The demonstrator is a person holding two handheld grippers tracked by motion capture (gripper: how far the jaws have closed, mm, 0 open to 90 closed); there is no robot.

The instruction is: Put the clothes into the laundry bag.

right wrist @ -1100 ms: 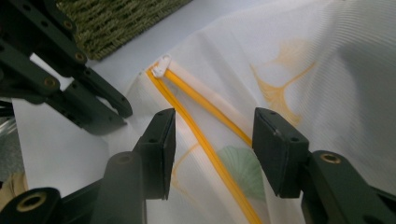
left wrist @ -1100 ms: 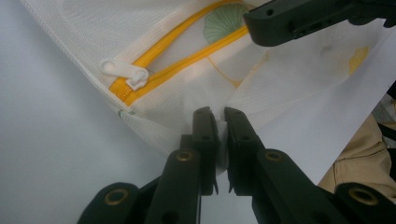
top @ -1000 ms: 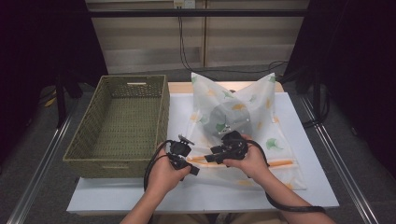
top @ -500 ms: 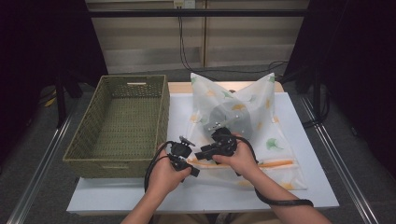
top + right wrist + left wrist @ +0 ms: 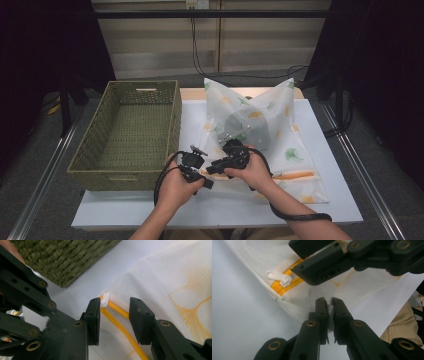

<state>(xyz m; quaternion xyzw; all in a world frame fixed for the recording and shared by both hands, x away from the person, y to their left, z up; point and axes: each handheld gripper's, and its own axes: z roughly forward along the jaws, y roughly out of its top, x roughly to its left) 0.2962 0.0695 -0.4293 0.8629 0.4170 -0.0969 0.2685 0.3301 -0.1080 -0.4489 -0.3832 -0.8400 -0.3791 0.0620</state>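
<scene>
Both grippers black w/ brass-ringed pivot holes, black cables; trousers prob. tan.

High view overhead facing forward, tongs views close, perhaps sharing zipper pull [image 5: 279, 278]

Basket [image 5: 131, 132] left of bag [image 5: 260, 125] on table [image 5: 340, 200]

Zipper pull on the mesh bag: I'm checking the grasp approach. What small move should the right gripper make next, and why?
Probably edge forward and finish closing on the white zipper pull. The right gripper has just been closing, but the pull sits just beyond its left pad, ungripped, while the left gripper pinches the mesh bag edge.
</scene>
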